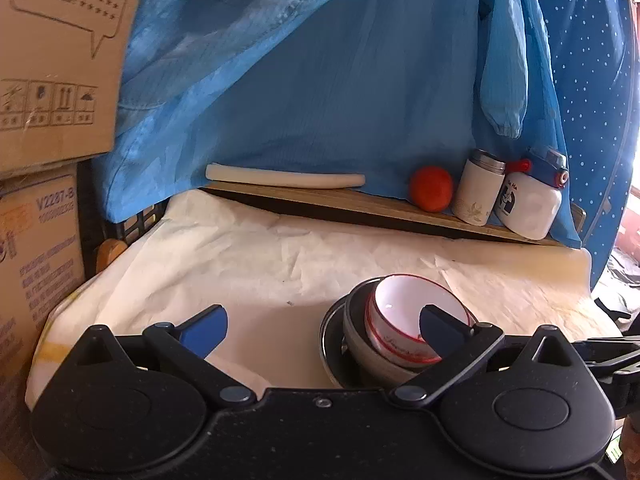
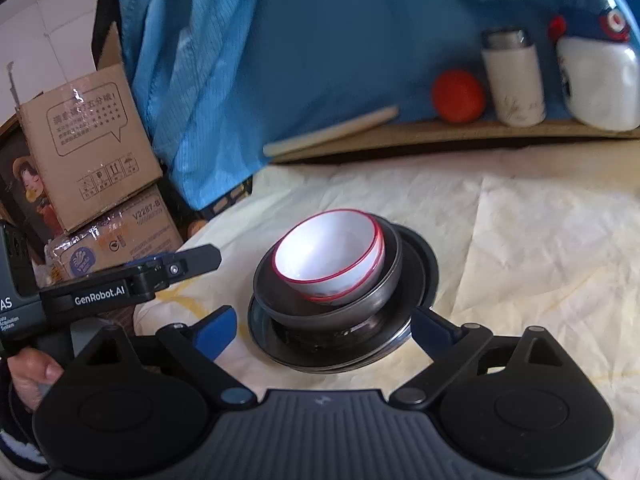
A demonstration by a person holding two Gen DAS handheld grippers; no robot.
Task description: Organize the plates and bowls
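A white bowl with a red rim [image 2: 332, 254] sits tilted inside a dark bowl [image 2: 384, 284], which rests on a dark plate [image 2: 420, 276] on the cream cloth. The same stack shows in the left wrist view, with the white bowl [image 1: 400, 312], dark bowl [image 1: 356, 340] and plate [image 1: 330, 344]. My right gripper [image 2: 324, 330] is open, its fingers on either side of the plate's near edge. My left gripper [image 1: 324, 330] is open and empty, left of the stack, its right finger in front of the white bowl. It also shows in the right wrist view [image 2: 200, 258].
A wooden shelf [image 1: 360, 200] at the back holds a white stick [image 1: 284, 178], an orange ball [image 1: 431, 189], a white flask [image 1: 478, 189] and a white jug [image 1: 528, 200]. Cardboard boxes [image 1: 52, 60] stand at the left. Blue cloth [image 1: 320, 60] hangs behind.
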